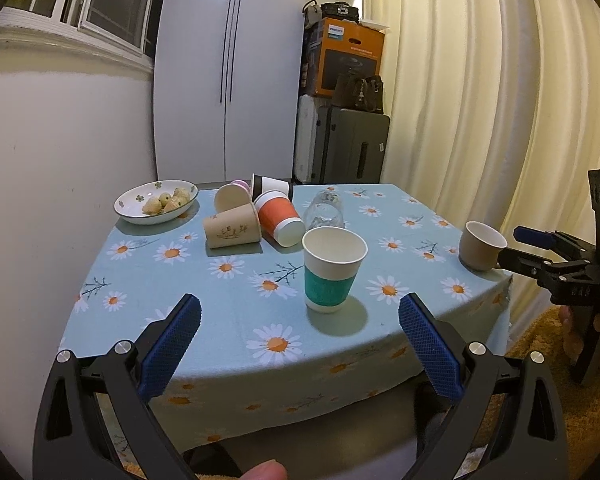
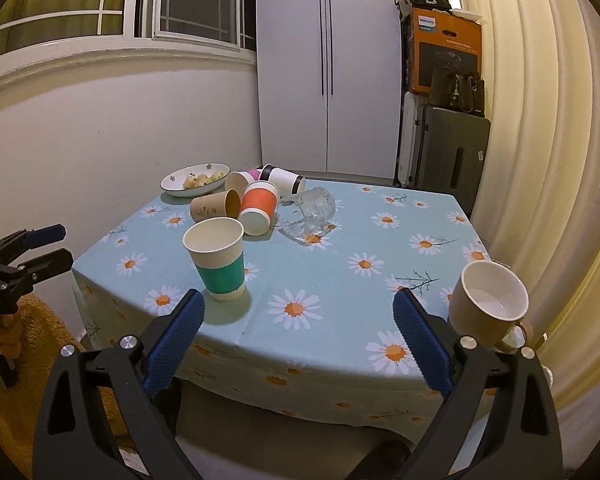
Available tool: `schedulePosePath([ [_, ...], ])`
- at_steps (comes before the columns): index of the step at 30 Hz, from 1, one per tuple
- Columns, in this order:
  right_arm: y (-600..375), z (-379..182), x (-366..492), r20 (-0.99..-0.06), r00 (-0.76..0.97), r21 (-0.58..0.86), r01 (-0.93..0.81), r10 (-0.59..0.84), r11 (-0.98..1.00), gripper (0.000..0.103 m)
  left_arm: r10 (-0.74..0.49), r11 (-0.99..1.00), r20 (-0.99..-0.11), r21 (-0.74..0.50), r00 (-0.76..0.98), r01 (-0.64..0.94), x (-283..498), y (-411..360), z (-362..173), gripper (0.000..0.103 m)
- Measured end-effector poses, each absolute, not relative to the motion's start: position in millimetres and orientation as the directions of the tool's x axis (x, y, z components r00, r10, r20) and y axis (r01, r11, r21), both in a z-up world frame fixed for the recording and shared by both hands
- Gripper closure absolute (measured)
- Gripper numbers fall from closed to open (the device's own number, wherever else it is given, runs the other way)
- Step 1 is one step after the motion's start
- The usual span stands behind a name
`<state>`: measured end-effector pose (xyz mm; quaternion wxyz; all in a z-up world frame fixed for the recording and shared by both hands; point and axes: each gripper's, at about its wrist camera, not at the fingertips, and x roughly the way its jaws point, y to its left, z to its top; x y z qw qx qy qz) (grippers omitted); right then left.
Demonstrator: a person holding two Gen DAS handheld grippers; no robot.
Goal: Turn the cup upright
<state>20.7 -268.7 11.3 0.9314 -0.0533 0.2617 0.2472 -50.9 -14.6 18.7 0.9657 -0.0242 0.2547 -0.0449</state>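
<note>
We hold the left gripper (image 1: 300, 320) spread and empty off the near edge. At ten o'clock on the table (image 1: 228, 320) a pile (image 1: 256, 216) of cups and a glass (image 1: 325, 209) lie tipped. The teal cup (image 1: 332, 270) at center and the mug (image 1: 481, 245) at three o'clock stand upright. Our right gripper (image 2: 298, 318) is spread, empty. We judge the job partly done.

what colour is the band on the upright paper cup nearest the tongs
Teal green, on a white paper cup; clearest in the right wrist view.
</note>
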Motion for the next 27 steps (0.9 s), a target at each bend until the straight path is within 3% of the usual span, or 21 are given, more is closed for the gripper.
schedulePosePath([
  [27, -268.6, 8.7, 23.1, -0.526, 0.736, 0.025, -0.488, 0.426, 0.873, 0.005, -0.096, 0.995, -0.497, -0.060, 0.863, 0.076, -48.8, -16.0, 18.2, 0.006],
])
